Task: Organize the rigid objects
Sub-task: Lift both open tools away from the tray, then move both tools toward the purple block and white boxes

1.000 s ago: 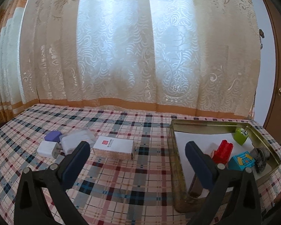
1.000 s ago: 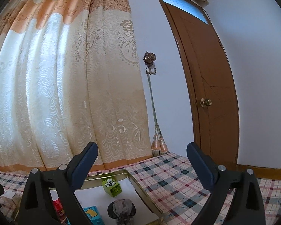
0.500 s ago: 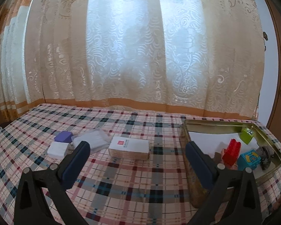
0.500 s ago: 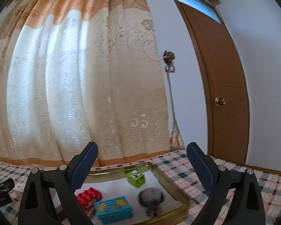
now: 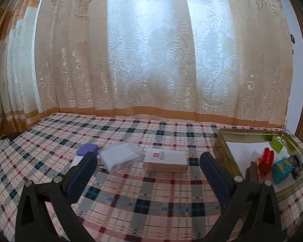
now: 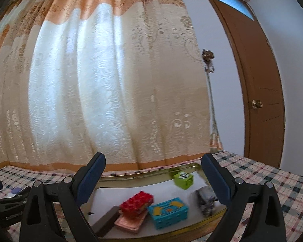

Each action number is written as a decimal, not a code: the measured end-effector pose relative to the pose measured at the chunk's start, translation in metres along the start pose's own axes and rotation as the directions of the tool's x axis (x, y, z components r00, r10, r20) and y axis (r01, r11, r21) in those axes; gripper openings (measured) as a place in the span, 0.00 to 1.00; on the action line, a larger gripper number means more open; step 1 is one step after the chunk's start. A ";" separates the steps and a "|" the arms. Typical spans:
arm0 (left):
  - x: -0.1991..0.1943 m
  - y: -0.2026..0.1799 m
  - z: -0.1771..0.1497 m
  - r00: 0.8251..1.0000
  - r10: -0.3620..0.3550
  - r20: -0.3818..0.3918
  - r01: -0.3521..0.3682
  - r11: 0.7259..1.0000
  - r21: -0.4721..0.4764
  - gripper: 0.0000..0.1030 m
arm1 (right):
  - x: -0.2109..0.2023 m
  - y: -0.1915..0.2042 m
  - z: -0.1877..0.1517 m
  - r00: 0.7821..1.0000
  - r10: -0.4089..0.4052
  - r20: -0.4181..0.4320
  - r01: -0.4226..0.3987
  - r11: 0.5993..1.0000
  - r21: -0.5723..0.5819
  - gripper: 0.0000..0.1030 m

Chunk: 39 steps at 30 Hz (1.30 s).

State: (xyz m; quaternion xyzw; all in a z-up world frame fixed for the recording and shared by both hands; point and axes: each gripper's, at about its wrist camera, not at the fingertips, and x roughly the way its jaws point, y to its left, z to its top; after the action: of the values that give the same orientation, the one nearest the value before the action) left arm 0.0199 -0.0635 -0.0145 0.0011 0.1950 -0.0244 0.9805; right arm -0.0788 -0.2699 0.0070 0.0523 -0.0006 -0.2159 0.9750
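Left claw (image 5: 148,162): jaws spread wide, nothing between them, hanging over the plaid-covered surface (image 5: 151,197). Just ahead of it lies a white box with a red mark (image 5: 165,160), flat on the cloth. Left of that is a clear plastic case (image 5: 120,157), then a purple block (image 5: 87,148) and a small white block (image 5: 77,159) partly behind the left finger.

Right claw (image 6: 153,173): also wide open and empty, above the gold metal tray (image 6: 143,176). In the tray are a red brick (image 6: 136,201) on a pink flat piece (image 6: 131,222), a dark brown bar (image 6: 105,221), a blue toy block (image 6: 168,211), a green cube (image 6: 183,179) and a grey lump (blurred, can't identify) (image 6: 205,200).

The tray sits at the right end of the surface, well apart from the loose items. Curtain (image 5: 151,50) behind, door (image 6: 260,92) at right.
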 end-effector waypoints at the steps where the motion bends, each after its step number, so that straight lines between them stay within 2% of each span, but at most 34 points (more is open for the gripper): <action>1: 0.001 0.003 0.000 1.000 0.004 0.000 -0.004 1.000 0.001 1.00 | 0.000 0.005 0.000 1.000 0.010 -0.003 -0.010 1.000 0.001 0.95; 16: 0.014 0.061 0.003 0.998 0.060 -0.024 -0.061 0.998 -0.033 1.00 | -0.001 0.074 -0.010 0.987 0.142 -0.071 -0.143 0.990 -0.014 0.95; 22: 0.023 0.094 0.004 0.994 0.094 -0.053 -0.098 0.992 -0.084 1.00 | 0.008 0.100 -0.016 0.973 0.186 -0.139 -0.192 0.981 -0.033 0.95; 27: 0.033 0.121 0.007 0.987 0.146 -0.070 -0.152 0.984 -0.094 1.00 | 0.020 0.125 -0.023 0.948 0.227 -0.223 -0.242 0.969 -0.042 0.95; 32: 0.047 0.156 0.008 0.976 0.183 -0.121 -0.200 0.969 -0.145 1.00 | 0.030 0.155 -0.030 0.920 0.268 -0.285 -0.298 0.952 -0.068 0.95; 36: 0.058 0.184 0.007 0.966 0.194 -0.170 -0.227 0.953 -0.203 1.00 | 0.045 0.182 -0.037 0.886 0.270 -0.376 -0.331 0.937 -0.107 0.95; 39: 0.065 0.198 0.007 0.963 0.191 -0.192 -0.235 0.942 -0.240 1.00 | 0.063 0.195 -0.044 0.851 0.259 -0.458 -0.338 0.936 -0.098 0.95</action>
State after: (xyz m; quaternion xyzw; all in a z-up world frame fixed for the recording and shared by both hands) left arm 0.0919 0.1307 -0.0346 -0.1048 0.2764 0.1080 0.9492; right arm 0.0613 -0.1157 -0.0185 0.0132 0.2292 -0.0433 0.9723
